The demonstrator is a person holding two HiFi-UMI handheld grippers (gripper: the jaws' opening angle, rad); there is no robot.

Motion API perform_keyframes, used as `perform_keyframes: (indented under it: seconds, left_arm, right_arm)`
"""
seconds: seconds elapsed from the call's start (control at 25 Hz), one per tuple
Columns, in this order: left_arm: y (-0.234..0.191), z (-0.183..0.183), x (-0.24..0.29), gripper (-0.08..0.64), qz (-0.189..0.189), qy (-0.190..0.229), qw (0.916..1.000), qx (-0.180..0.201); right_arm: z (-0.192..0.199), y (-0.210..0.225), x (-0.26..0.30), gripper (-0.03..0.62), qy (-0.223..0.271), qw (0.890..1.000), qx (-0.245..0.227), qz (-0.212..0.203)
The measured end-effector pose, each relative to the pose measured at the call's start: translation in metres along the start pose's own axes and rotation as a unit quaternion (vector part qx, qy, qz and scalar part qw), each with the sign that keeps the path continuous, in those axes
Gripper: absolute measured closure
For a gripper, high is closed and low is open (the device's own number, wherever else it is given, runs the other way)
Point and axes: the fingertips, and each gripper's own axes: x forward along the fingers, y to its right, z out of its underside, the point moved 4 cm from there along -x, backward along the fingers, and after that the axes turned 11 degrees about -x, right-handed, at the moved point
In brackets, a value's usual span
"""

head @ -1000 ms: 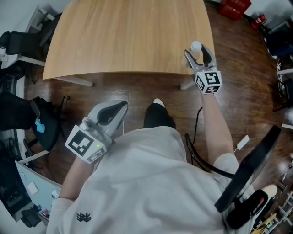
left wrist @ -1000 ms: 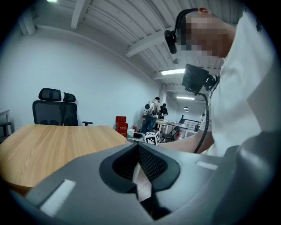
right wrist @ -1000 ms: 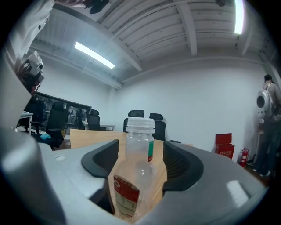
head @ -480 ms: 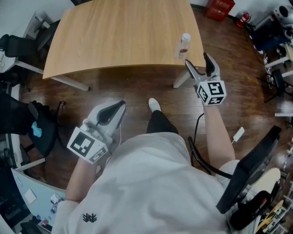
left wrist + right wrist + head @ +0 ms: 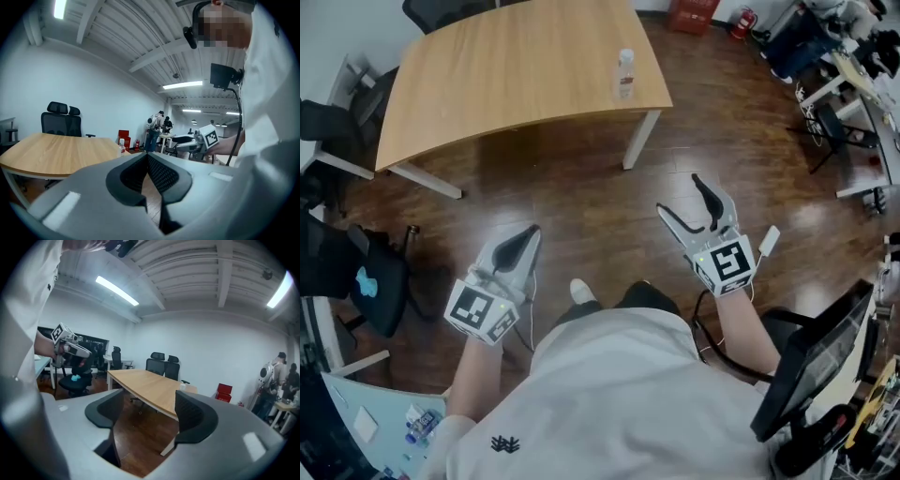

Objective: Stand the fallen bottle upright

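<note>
A clear bottle (image 5: 624, 73) with a white cap stands upright near the right corner of the wooden table (image 5: 506, 66). Both grippers hang over the dark floor, well short of the table. My right gripper (image 5: 680, 195) has its jaws wide apart and closing a little, with nothing between them. In the right gripper view the jaws (image 5: 150, 404) frame bare floor and table, and the bottle (image 5: 183, 386) is a small far shape. My left gripper (image 5: 523, 240) is shut and empty, its pads (image 5: 159, 171) meeting. The left gripper view shows the bottle (image 5: 122, 144) far off on the table corner.
Black office chairs (image 5: 441, 7) stand behind and left of the table. A red crate (image 5: 692, 13) sits on the floor beyond it. Desks and gear (image 5: 844, 84) fill the right side. A monitor (image 5: 811, 361) is close by my right arm.
The right gripper let go of the bottle, opened and drew back from the table edge. The bottle stays upright. The left hand drifted back too as the person stepped away.
</note>
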Motion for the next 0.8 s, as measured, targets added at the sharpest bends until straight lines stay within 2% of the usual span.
perform_keyframes:
  seconds: [0.24, 0.36, 0.56, 0.8]
  left_arm:
    - [0.049, 0.009, -0.009, 0.56, 0.0, 0.009, 0.9987, 0.05]
    - [0.081, 0.019, -0.008, 0.56, -0.005, 0.022, 0.9988, 0.042]
    - [0.159, 0.034, 0.003, 0.56, -0.002, 0.028, 0.9985, 0.047]
    - [0.225, 0.065, -0.006, 0.56, 0.011, -0.007, 0.9989, 0.045]
  right_arm:
    - [0.017, -0.027, -0.07, 0.258, 0.0, 1.0, 0.018, -0.004]
    - [0.027, -0.032, -0.111, 0.258, -0.005, 1.0, 0.018, -0.006]
    - [0.04, -0.026, -0.194, 0.259, -0.001, 1.0, 0.018, -0.022]
    - [0.054, -0.036, -0.256, 0.259, -0.002, 0.999, 0.029, -0.029]
